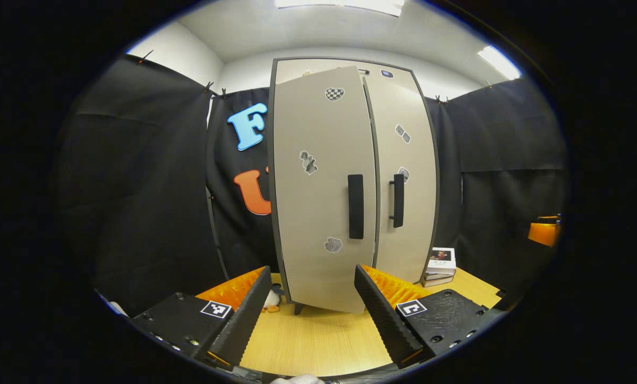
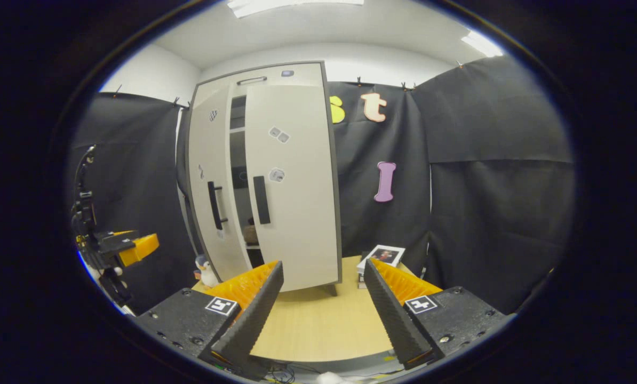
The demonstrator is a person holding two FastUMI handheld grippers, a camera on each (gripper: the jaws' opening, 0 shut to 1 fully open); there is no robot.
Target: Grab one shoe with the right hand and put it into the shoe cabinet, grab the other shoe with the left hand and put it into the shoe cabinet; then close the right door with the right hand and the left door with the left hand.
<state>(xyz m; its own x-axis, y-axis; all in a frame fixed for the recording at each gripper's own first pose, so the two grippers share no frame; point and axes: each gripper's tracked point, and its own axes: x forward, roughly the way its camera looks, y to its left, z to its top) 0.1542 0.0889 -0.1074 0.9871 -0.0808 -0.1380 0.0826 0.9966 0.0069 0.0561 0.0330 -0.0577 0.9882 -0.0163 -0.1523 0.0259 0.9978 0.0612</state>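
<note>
No writing can be read on the cabinet (image 2: 265,176), only small stickers. Its right door (image 2: 292,181) is shut; the left door (image 1: 321,186) stands a little ajar, with something dim on a shelf inside. Left gripper (image 1: 313,314) and right gripper (image 2: 321,309) both have fingers apart, holding nothing.

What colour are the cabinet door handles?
Black. The left door's handle shows best in the left gripper view.

Black cloth walls (image 2: 500,160), white ceiling lights (image 1: 497,61), wooden table (image 2: 318,325).
</note>
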